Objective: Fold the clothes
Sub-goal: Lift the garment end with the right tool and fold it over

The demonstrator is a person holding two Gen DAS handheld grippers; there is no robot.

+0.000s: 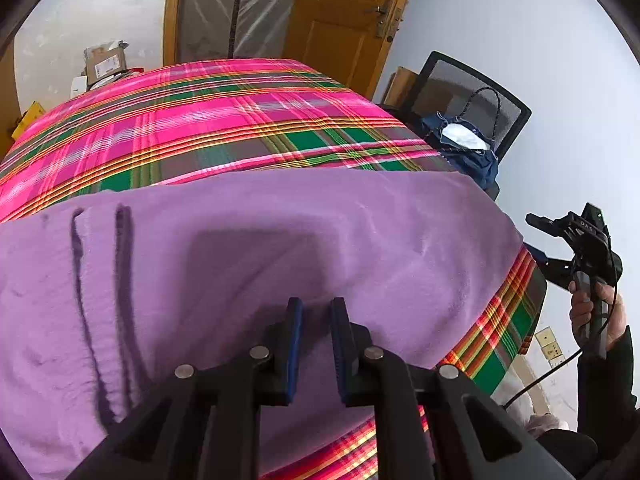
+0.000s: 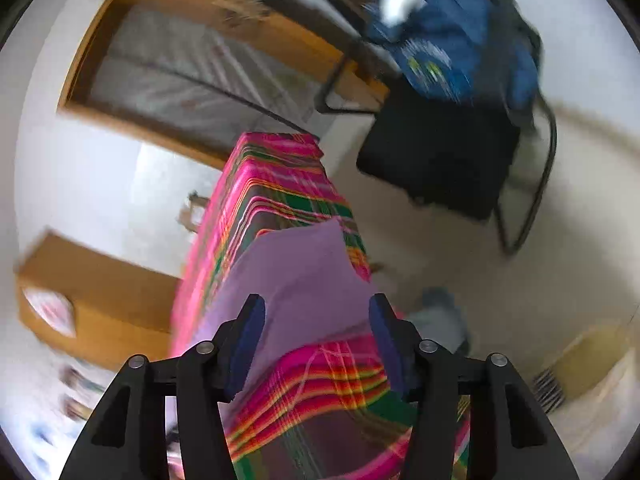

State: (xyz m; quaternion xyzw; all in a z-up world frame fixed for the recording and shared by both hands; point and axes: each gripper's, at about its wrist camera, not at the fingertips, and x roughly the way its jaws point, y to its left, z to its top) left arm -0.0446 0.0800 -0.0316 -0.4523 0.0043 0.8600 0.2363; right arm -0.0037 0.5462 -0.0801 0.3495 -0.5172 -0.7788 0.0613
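A purple garment (image 1: 280, 240) lies spread flat on a table covered with a pink and green plaid cloth (image 1: 200, 120). Two dark lines run down its left part. My left gripper (image 1: 317, 304) hovers over the garment's near middle, its blue pads a narrow gap apart with nothing pinched between them. My right gripper (image 1: 546, 244) is held by a hand (image 1: 592, 312) off the table's right edge, away from the cloth. In the blurred, tilted right wrist view, the right gripper (image 2: 318, 312) stands wide open and empty, facing the garment (image 2: 304, 280) along the table's length.
A black mesh chair (image 1: 472, 88) with a blue bag (image 1: 464, 140) on it stands past the table's far right corner; the bag (image 2: 440, 32) also shows in the right wrist view. A wooden door (image 1: 340, 12) and a cardboard box (image 1: 104, 62) lie beyond. A cable hangs from the right gripper.
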